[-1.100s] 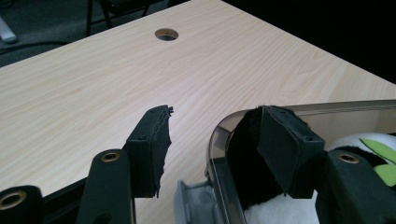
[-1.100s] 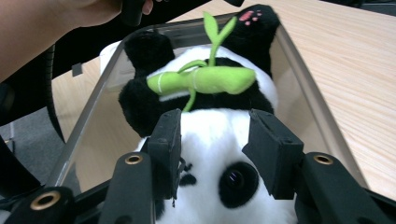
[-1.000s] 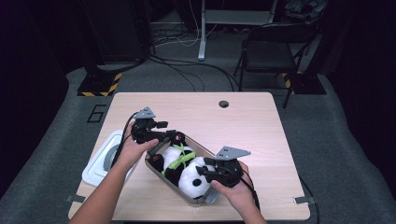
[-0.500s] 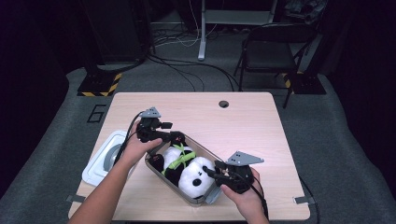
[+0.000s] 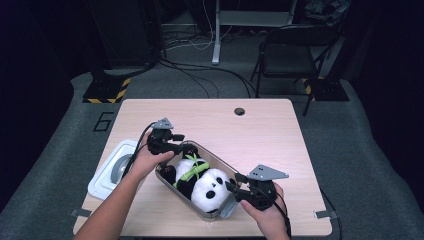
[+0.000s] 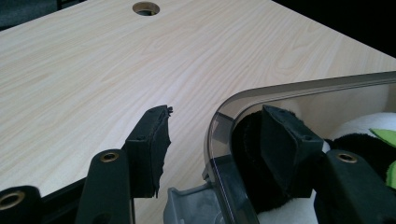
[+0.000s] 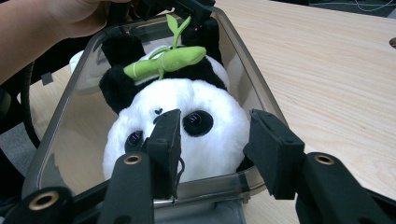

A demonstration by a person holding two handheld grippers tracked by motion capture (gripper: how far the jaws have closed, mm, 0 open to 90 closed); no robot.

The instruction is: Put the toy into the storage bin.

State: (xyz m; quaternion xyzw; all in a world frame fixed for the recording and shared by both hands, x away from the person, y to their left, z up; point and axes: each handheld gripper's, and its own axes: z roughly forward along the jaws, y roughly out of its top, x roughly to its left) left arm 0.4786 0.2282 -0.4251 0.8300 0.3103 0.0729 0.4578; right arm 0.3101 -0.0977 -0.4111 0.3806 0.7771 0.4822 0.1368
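One pale wood-grain table carries everything we see, with a round cable hole near its far edge. Around it lies grey carpet, and beyond it the room is dark: we make out one black folding chair, a yellow-and-black striped foot plate and loose cables on the floor.

We count one clear, smoky-walled plastic container set at an angle on the near half of the table, and one plush panda lying inside it, white face up towards the right gripper, with a green bamboo sprig across its body. One pale lid lies at the table's left edge, just beside the container.

We count two grippers, one in each hand. The left gripper sits at the container's far end with its jaws held wide: one pad stands outside the wall over bare table, the other is inside against the panda's black fur, so the container's rounded corner rises between them without being pinched. The right gripper is at the near end, jaws likewise well apart, straddling the container's near wall in front of the panda's face; we cannot tell whether the pads touch it.
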